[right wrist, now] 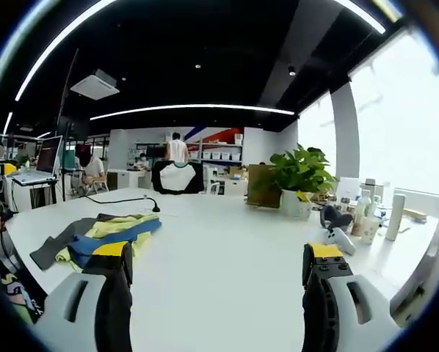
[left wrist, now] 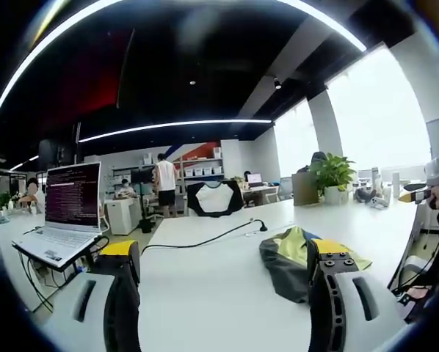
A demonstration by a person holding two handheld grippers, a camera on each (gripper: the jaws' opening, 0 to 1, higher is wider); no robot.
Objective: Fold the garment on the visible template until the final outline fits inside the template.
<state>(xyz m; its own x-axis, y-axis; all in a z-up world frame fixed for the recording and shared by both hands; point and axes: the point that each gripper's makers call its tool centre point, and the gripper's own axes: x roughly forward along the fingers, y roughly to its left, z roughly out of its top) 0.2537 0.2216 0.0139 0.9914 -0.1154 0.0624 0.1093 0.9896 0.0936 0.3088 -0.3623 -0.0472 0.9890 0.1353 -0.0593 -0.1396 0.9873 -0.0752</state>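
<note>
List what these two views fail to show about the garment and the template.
- Template: cannot be made out on the table in either view.
- Garment: in the left gripper view its near right part sits behind that gripper's right jaw.
- Garment: in the right gripper view its near edge sits behind the left jaw; crumpled, so its type is unclear.

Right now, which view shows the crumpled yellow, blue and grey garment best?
The right gripper view: the crumpled yellow, blue and grey garment lies spread across the white table, almost fully exposed. In the left gripper view the garment is partly hidden behind that hand-held gripper's right jaw.
</note>
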